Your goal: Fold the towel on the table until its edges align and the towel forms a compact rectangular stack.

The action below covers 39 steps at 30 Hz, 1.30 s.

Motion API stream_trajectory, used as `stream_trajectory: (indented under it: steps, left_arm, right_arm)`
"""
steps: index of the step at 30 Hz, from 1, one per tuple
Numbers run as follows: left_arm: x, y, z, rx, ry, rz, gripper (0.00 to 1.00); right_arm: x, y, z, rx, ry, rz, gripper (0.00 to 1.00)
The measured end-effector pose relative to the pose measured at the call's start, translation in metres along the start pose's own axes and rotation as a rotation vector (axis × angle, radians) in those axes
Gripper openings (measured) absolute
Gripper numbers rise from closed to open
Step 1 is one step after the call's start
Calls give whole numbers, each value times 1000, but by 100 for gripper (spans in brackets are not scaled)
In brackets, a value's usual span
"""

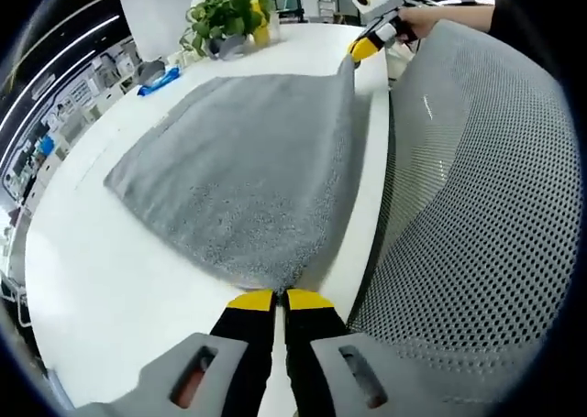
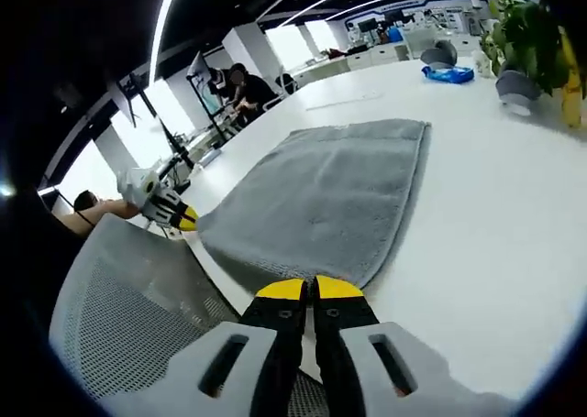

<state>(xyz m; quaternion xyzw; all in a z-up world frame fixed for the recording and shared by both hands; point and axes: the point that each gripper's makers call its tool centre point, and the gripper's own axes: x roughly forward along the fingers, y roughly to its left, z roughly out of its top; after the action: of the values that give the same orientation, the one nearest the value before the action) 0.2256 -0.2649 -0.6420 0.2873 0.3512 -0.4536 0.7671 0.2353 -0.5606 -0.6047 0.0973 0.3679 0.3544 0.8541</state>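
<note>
White table (image 1: 110, 279), grey towel (image 1: 248, 170), left gripper (image 1: 280, 300) and right gripper (image 2: 308, 290) fingers clamped on its corners.

**Bright, even light with strong fisheye bending**

Both views are well lit. In the right gripper view long ceiling light strips (image 2: 170, 18) run across the upper left of the frame, and windows (image 2: 160, 115) at mid left are blown out to white. The white counter (image 1: 110, 279) reflects the light brightly, almost without detail, and shadows on it are faint and soft. Straight edges curve hard toward the frame borders. The centre is sharp; far background at the top looks soft and small.
</note>
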Motion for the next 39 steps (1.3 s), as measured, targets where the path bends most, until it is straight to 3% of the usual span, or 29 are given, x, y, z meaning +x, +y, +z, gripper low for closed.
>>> stream_trajectory:
  steps: [5,9,11,15,19,22,24,26,28,30,31,36,39]
  left_arm:
    - [-16,12,37,-144,-197,35,2]
    - [-24,17,53,-176,-245,47,2]
    - [-28,18,64,-208,-305,43,2]
    - [-32,18,70,-211,-318,56,2]
    - [-34,10,79,-204,-335,54,2]
    - [-34,2,83,-201,-347,45,2]
    - [-37,3,88,-249,-391,51,2]
    - [-39,5,87,-281,-409,56,2]
    - [-41,10,82,-285,-378,87,2]
    - [-43,12,83,-298,-400,92,2]
    - [-46,13,87,-342,-441,90,2]
    - [-51,18,84,-350,-437,129,2]
    - [-60,24,90,-419,-507,145,2]
  right_arm:
    - [-1,-2,2,19,-24,-1,0]
    - [-3,3,11,45,-74,28,0]
    - [-4,5,15,60,-102,43,0]
    - [-7,7,21,78,-143,54,0]
    - [-12,14,39,31,-246,91,0]
    - [-13,16,42,11,-256,91,0]
    - [-12,17,44,10,-262,98,0]
    - [-13,17,45,20,-268,102,0]
    - [-16,12,45,54,-279,87,0]
    - [-21,9,50,106,-322,79,0]
    - [-24,6,52,126,-342,68,0]
    - [-34,-6,51,162,-391,25,0]
    - [-37,-7,47,176,-399,17,0]
